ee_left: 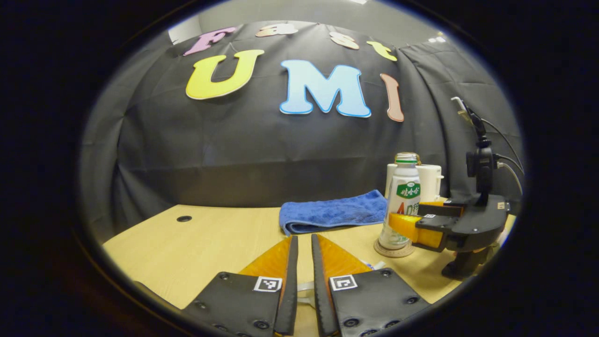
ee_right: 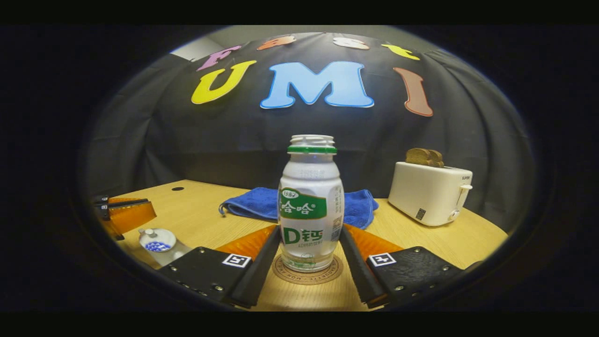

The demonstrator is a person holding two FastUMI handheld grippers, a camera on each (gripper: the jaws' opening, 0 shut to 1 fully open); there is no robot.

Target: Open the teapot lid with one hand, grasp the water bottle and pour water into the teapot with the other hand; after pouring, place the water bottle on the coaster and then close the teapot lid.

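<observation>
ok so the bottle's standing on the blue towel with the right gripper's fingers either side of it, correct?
Not quite. The water bottle stands on the coaster, not the blue towel, which lies behind it; the right gripper view shows it. The right gripper does have a finger on either side.

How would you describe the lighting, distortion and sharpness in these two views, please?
Left gripper view: fisheye bends the table edge; dim, even light; the water bottle and right gripper stay sharp near the rim. Right gripper view: bottle crisp at centre, soft highlights on its plastic, faint shadow over the coaster; toaster curved but readable; teapot lid darkened at the edge.
</observation>
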